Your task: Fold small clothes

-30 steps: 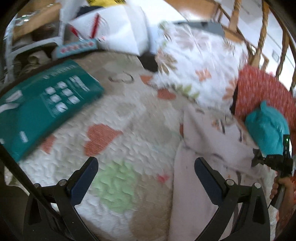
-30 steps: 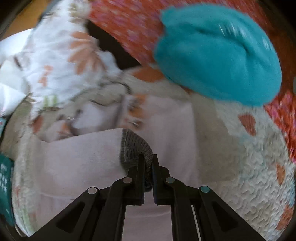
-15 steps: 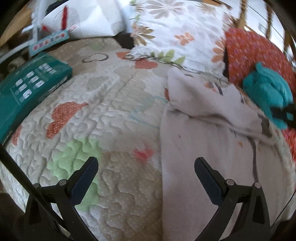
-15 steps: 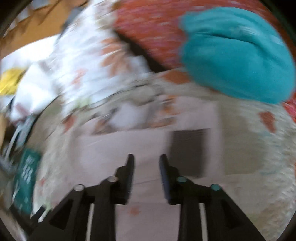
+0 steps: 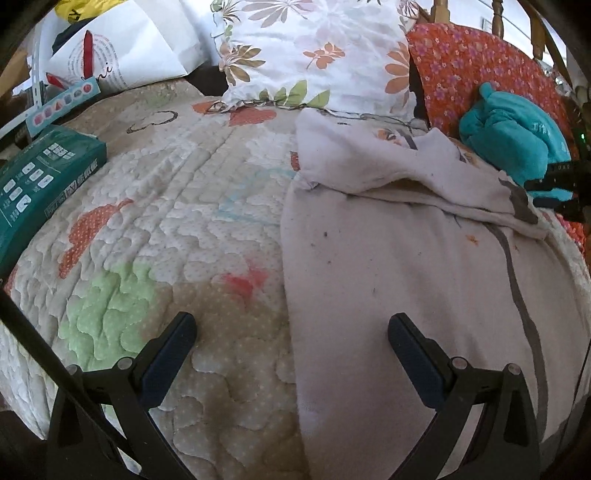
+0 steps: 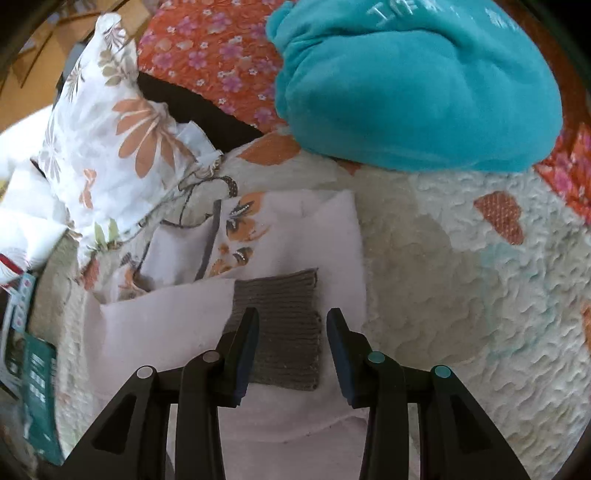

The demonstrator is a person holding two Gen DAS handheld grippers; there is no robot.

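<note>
A pale pink garment [image 5: 406,266] lies spread on the quilted bedspread [image 5: 166,221]. One sleeve [image 5: 388,166] is folded across its top and ends in a grey ribbed cuff [image 5: 521,199]. My left gripper [image 5: 291,321] is wide open low over the quilt, straddling the garment's left edge with nothing gripped. In the right wrist view my right gripper [image 6: 292,314] hovers just above the cuff [image 6: 284,332]. Its jaws are opening, and the cuff lies flat beneath the gap with neither pad pressing it. The pink cloth [image 6: 166,325] runs off to the left. The right gripper [image 5: 554,192] also shows at the left view's right edge.
A teal fleece bundle [image 6: 406,81] rests against an orange floral cushion [image 6: 207,48] behind the garment. A white floral pillow [image 5: 314,55] lies at the back. A green box [image 5: 40,177] and a white paper bag [image 5: 122,55] sit at the left. Wooden spindles [image 5: 498,14] stand behind.
My right gripper let go of the grey cuff and its jaws spread; the sleeve now lies flat across the garment. My left gripper came down closer to the quilt and the garment's left edge.
</note>
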